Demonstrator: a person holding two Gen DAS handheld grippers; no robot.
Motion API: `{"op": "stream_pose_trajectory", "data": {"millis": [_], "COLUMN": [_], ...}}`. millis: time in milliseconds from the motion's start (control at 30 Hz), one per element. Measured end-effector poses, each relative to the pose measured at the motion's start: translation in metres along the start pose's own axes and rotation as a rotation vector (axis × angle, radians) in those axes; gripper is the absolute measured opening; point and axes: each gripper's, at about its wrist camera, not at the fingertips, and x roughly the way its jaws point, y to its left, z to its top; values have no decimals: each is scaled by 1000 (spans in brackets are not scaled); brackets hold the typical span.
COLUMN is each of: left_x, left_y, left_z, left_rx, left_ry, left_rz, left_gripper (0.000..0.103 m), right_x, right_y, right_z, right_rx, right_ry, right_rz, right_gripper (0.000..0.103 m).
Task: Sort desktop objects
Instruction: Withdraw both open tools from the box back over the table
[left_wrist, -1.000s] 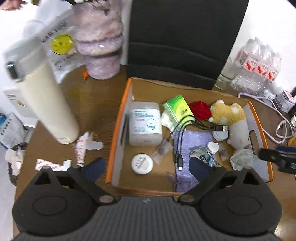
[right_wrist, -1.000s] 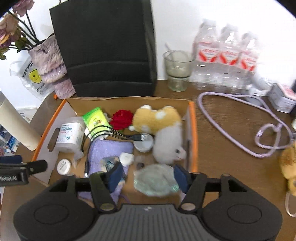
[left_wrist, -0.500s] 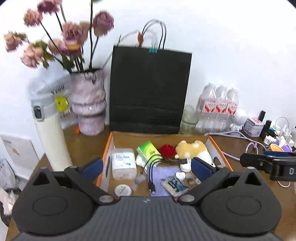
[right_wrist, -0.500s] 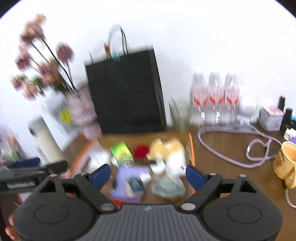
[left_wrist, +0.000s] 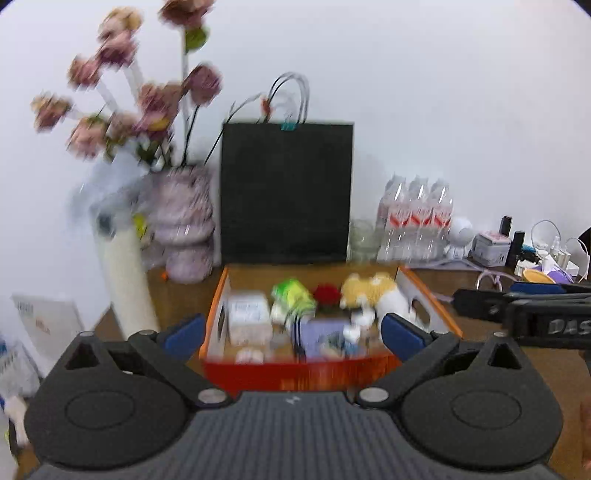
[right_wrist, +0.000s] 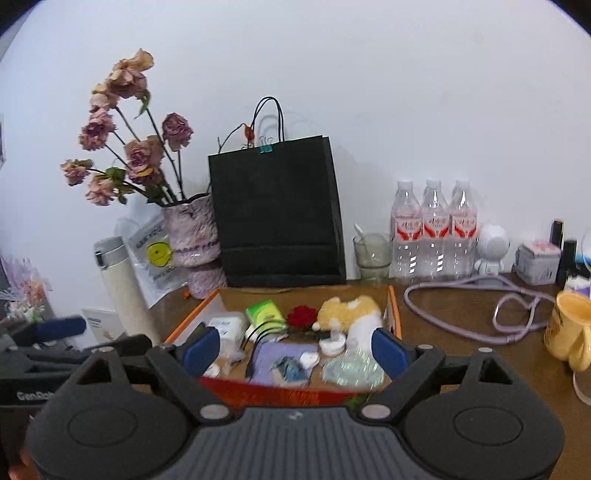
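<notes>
— Two grippers, both pulled back from the cardboard tray (right_wrist: 392, 306). How do the jaws stand?

— Left gripper (left_wrist: 293, 334): jaws wide apart, nothing between them. Right gripper (right_wrist: 295, 349): jaws spread wide too, and empty.

— Where is the tray against the jaws?

— Ahead of both pairs and below them, on the wooden desk (right_wrist: 461, 343). In each wrist view its red front wall sits in the gap between the fingertips.

— And inside?

— Toward the right gripper's left finger, a white tub (right_wrist: 229, 328); just beyond the gap's middle, a green packet (right_wrist: 266, 313), a red rose (right_wrist: 302, 315) and a plush toy (right_wrist: 349, 314); nearer, a purple cloth (right_wrist: 280, 356) and a crumpled clear wrapper (right_wrist: 351, 369) by the right finger.

— Outside the tray?

— Past the right finger, a lilac cable (right_wrist: 480, 306) and a yellow mug (right_wrist: 569, 328); beyond the left finger, a cream flask (right_wrist: 123, 288). The left-wrist view is blurred.
</notes>
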Motion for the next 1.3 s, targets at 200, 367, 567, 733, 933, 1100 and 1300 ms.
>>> {"op": "stream_pose_trajectory", "data": {"millis": [200, 367, 567, 733, 933, 1100, 1300], "left_x": [-27, -61, -116, -125, -117, -106, -76], "left_y": [1, -13, -25, -35, -39, -36, -31], "left_z": [-81, -140, -179, -188, -189, -185, -159], "left_rx": [-29, 2, 55, 90, 96, 66, 56], "left_ry": [72, 117, 106, 129, 143, 171, 140], "left_rz": [53, 86, 56, 15, 19, 15, 7], "left_gripper": [103, 103, 103, 103, 103, 103, 103], "right_x": [-36, -71, -127, -144, -139, -135, -113], "right_y": [-4, -8, -9, -11, -7, -14, -28], "right_z": [-84, -153, -192, -191, -194, -196, -188], "right_rx": [25, 42, 9, 35, -11, 4, -6], "right_ry": [62, 143, 147, 112, 106, 121, 143], "right_rz": [-8, -11, -30, -25, -13, -5, -39], "right_gripper": [92, 92, 93, 92, 87, 77, 62]}}
